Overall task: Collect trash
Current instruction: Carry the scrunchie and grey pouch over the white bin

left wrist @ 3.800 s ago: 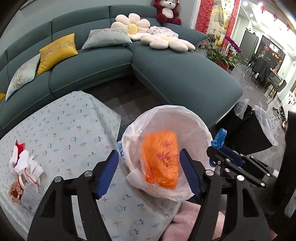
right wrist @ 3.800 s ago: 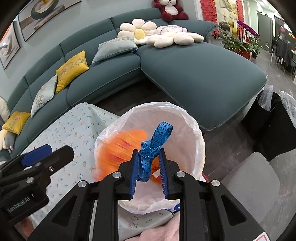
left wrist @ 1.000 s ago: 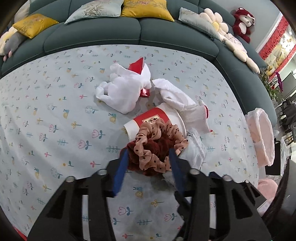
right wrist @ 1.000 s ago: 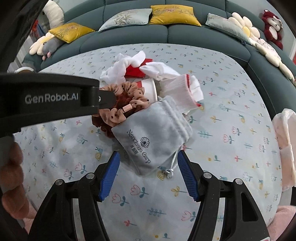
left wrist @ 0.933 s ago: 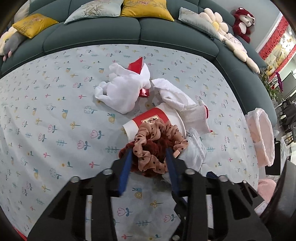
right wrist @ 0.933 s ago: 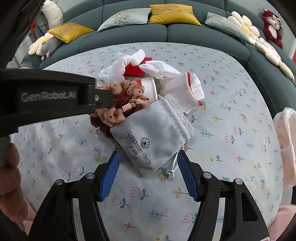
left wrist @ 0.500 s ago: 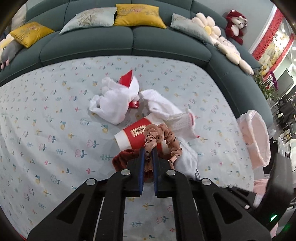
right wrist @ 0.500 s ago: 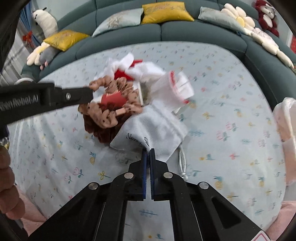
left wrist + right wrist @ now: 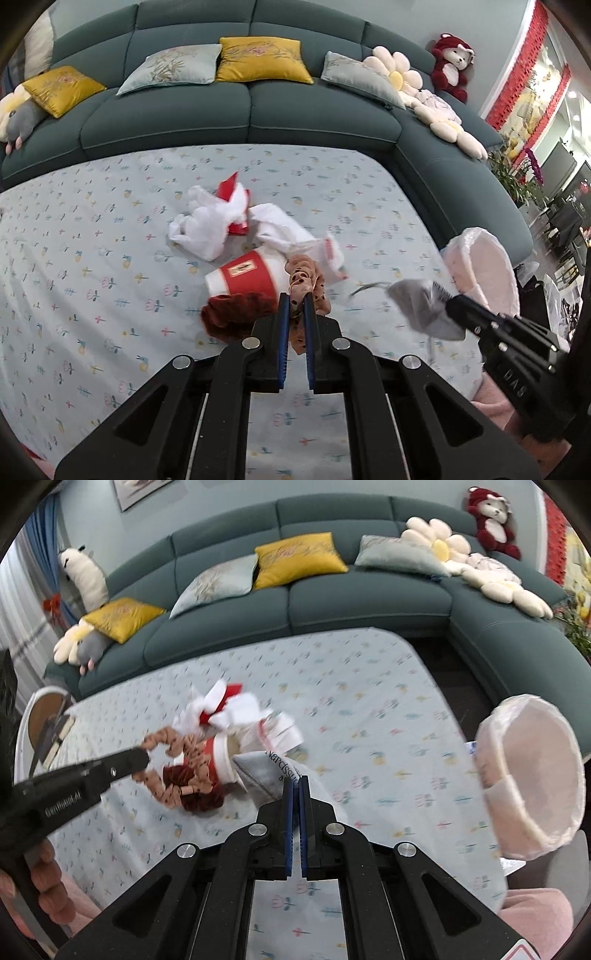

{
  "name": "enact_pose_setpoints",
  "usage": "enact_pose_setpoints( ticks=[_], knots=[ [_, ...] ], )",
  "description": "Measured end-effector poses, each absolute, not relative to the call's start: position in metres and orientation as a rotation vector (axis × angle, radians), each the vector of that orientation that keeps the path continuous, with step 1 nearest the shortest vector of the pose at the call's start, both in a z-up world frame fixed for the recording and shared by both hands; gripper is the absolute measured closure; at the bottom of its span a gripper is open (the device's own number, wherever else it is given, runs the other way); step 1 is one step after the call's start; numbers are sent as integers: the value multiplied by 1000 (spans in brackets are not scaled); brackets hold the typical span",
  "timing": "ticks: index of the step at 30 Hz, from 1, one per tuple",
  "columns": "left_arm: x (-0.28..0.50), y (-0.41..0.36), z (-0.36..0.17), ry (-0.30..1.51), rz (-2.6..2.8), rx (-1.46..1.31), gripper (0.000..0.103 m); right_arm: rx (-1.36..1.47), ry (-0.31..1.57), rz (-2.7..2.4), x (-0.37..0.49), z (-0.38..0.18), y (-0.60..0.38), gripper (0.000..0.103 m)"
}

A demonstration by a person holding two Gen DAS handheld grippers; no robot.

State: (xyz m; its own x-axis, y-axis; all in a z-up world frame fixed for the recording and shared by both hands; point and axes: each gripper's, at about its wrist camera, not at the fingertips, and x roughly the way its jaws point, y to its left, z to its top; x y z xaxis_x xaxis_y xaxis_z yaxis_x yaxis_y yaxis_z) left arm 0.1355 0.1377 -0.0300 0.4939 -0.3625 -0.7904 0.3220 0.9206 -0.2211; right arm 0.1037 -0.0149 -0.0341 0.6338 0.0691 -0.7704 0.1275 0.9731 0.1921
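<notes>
My left gripper is shut on a tan dotted scrunchie and lifts it off the floral tablecloth; the scrunchie also shows in the right wrist view. My right gripper is shut on a grey drawstring pouch, raised above the table; the pouch also shows in the left wrist view. A dark red scrunchie, a red and white paper cup on its side and crumpled white tissues lie on the cloth. A bin lined with a white bag stands at the table's right edge.
A teal corner sofa with yellow and grey cushions runs behind the table. A round white tray sits at the table's far left. Black bags stand on the floor to the right.
Both grippers have closed, the left on the tan scrunchie and the right on the grey pouch. Both have lifted their items off the table, the pouch swinging right toward the bin.
</notes>
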Motion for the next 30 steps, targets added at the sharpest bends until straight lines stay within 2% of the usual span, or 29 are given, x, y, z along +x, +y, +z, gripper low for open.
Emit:
enact_pose_setpoints(
  ticks=[12,30],
  knots=[
    [109,39,2,937,-505,34,96,333,796,-135,69,-3,-103,101],
    [80,-114,9,942,-675,158,95,439,716,-276,28,-6,-238,101]
  ],
)
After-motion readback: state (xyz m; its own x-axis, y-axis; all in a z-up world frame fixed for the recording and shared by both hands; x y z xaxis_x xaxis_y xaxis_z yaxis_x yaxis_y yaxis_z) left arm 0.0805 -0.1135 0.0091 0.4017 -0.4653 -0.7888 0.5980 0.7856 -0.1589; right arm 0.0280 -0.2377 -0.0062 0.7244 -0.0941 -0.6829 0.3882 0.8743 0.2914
